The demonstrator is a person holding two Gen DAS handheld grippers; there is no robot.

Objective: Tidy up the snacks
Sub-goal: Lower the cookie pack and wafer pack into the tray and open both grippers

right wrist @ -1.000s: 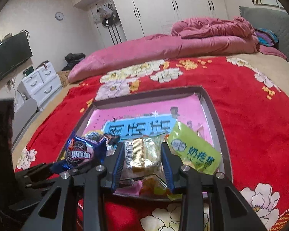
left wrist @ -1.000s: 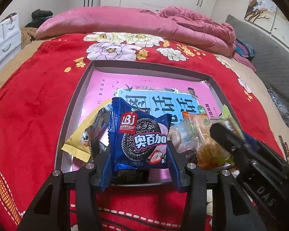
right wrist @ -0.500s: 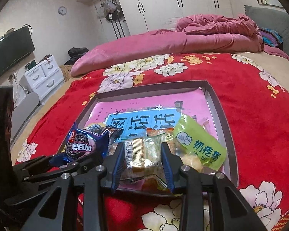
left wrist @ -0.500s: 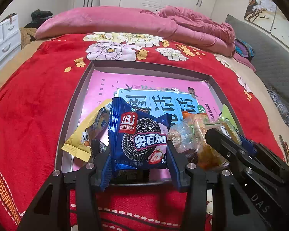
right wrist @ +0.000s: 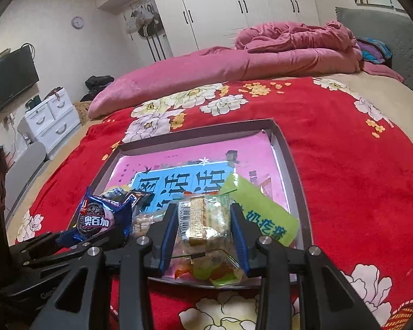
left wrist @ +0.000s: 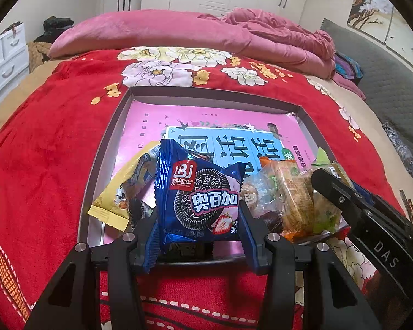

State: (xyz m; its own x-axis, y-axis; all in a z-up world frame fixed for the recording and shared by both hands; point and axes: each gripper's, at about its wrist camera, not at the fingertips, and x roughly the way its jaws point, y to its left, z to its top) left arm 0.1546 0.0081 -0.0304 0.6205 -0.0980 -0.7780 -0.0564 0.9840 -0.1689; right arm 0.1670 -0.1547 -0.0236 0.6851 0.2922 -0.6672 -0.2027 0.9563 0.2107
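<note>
My left gripper (left wrist: pixel 198 220) is shut on a blue cookie packet (left wrist: pixel 199 200) printed with a dark sandwich cookie, held over the near edge of a grey shallow box (left wrist: pixel 113 126) lined in pink. A yellow packet (left wrist: pixel 124 192) lies to its left in the box. My right gripper (right wrist: pixel 203 225) is shut on a clear-wrapped wafer snack (right wrist: pixel 203 217), seen from the left wrist view as a clear packet (left wrist: pixel 291 200). A green packet (right wrist: pixel 264 214) lies just right of it. The blue cookie packet (right wrist: pixel 99 217) and the left gripper (right wrist: pixel 77 244) show at the lower left of the right wrist view.
The box rests on a red floral blanket (left wrist: pixel 41 151) on a bed, with a pink duvet (left wrist: pixel 179 33) heaped at the far side. White drawers (right wrist: pixel 52 118) and a wall television (right wrist: pixel 8 82) stand to the left. White wardrobes (right wrist: pixel 234 8) line the back wall.
The right gripper with its wafer snack has shifted slightly toward the near right of the box. The left gripper and the blue packet have stayed put.
</note>
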